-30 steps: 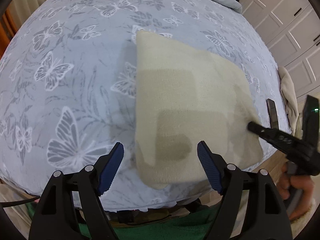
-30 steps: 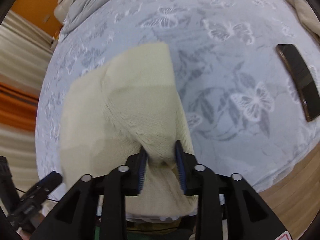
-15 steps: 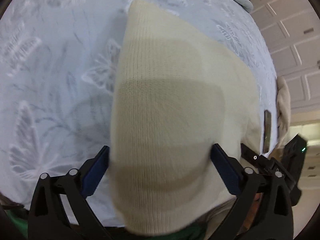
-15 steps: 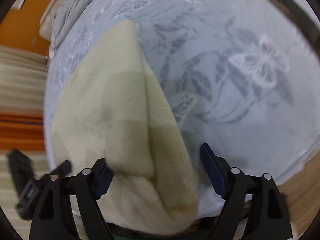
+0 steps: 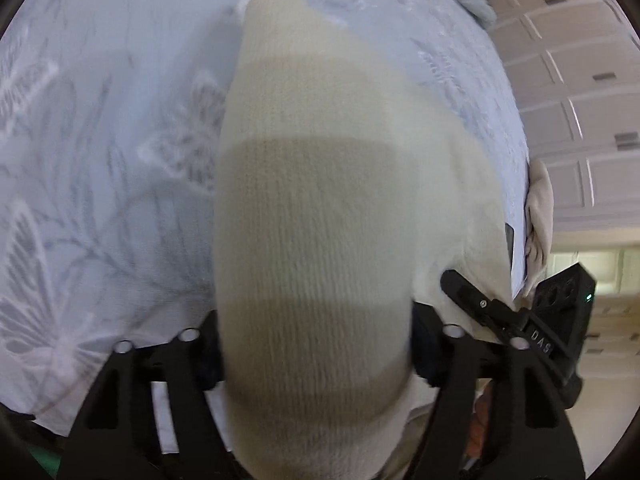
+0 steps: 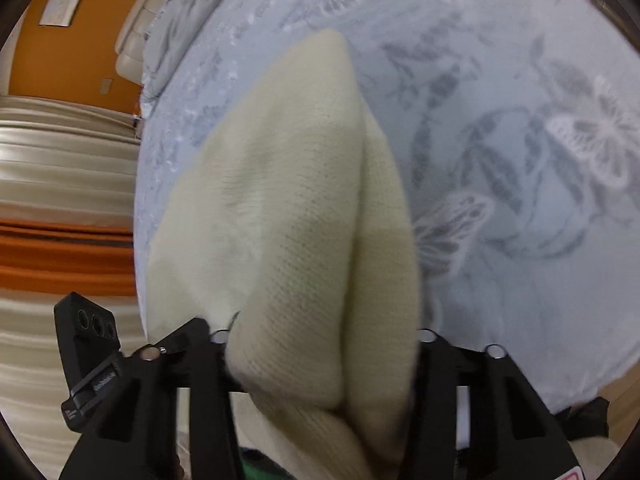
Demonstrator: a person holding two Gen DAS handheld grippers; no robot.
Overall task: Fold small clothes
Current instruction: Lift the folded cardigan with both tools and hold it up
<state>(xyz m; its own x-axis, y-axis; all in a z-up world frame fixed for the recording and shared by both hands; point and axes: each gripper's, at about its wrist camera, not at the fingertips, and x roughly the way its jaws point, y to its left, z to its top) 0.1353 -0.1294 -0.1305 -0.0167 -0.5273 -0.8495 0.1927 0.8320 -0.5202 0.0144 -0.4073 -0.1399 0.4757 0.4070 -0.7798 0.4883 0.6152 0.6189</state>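
Left wrist view: left gripper jaws just narrowed around cream knit garment; pad contact hidden
Right gripper: jaws likewise closing about a bunched fold; grip unclear
Risk: thick knit slipping free onto butterfly bedspread ahead, skewing the fold

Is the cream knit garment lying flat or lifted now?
Partly lifted: the cream knit garment bunches up between both tongs, its far end resting on the bedspread.

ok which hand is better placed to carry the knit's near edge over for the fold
Probably right. Both tools have just been closing with the cream knit between their jaws, but the right tool holds a bunched double layer, while on the left tool a flat layer hides the grip.
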